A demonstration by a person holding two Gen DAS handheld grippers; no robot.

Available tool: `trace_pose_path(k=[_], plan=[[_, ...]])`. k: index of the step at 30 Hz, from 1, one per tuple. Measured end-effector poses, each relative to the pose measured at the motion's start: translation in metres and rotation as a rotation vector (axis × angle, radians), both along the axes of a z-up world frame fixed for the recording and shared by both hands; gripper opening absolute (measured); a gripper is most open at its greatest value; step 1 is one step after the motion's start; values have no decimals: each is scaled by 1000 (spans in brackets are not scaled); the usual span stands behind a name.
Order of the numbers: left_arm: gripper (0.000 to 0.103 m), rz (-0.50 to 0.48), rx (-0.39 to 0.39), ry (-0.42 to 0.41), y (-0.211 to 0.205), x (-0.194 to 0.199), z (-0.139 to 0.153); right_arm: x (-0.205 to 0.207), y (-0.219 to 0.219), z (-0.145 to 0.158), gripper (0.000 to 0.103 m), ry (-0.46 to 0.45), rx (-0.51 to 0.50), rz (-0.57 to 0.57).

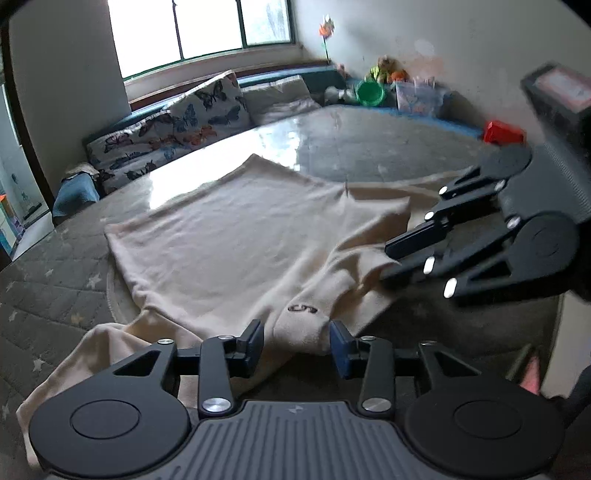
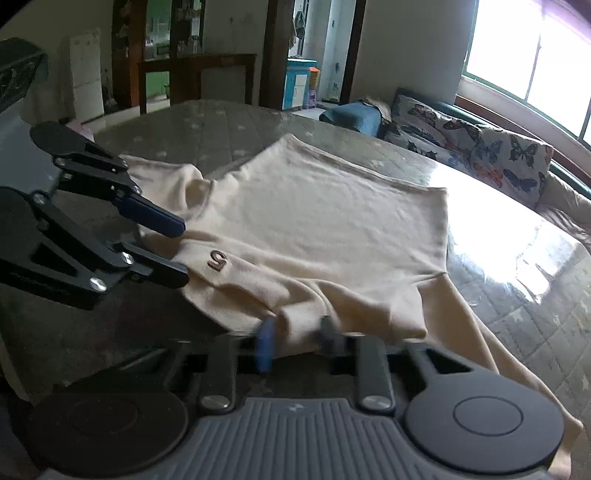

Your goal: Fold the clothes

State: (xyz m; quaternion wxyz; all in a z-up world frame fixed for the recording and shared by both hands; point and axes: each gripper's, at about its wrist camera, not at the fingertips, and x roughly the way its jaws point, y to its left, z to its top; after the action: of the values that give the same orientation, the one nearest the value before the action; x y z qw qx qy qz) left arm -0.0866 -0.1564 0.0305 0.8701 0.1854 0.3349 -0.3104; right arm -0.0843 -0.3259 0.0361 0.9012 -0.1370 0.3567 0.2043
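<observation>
A cream garment [image 1: 236, 236] lies spread on a grey quilted bed [image 1: 369, 147], with a brown "S" mark [image 1: 303, 308] near its bunched neck. My left gripper [image 1: 297, 339] is at the near edge, and a ridge of that neck fabric fills the gap between its blue pads. My right gripper [image 1: 388, 260] comes in from the right, its jaws pinched on a fold at the garment's edge. In the right wrist view, the right gripper [image 2: 297, 338] is blurred and holds the cream garment [image 2: 332, 221], while the left gripper [image 2: 184, 251] straddles the fabric by the "S" mark [image 2: 217, 260].
Butterfly-print pillows [image 1: 177, 125] line the far side under a bright window [image 1: 199, 29]. A green bucket [image 1: 370, 92], toys and a red box [image 1: 504, 132] sit at the far right corner. A blue cushion [image 2: 351, 114] and dark wooden furniture [image 2: 195, 77] stand beyond the bed.
</observation>
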Motion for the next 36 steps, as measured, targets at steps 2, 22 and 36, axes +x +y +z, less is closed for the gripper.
trace_pose_path(k=[2, 22, 36], plan=[[7, 10, -6, 11, 1, 4, 0, -3, -6, 8, 3, -21, 26, -9], [7, 7, -15, 87, 24, -8, 7, -16, -9, -2, 35, 30, 77, -20], [5, -11, 15, 18, 2, -4, -2, -27, -19, 32, 1, -46, 124, -32]])
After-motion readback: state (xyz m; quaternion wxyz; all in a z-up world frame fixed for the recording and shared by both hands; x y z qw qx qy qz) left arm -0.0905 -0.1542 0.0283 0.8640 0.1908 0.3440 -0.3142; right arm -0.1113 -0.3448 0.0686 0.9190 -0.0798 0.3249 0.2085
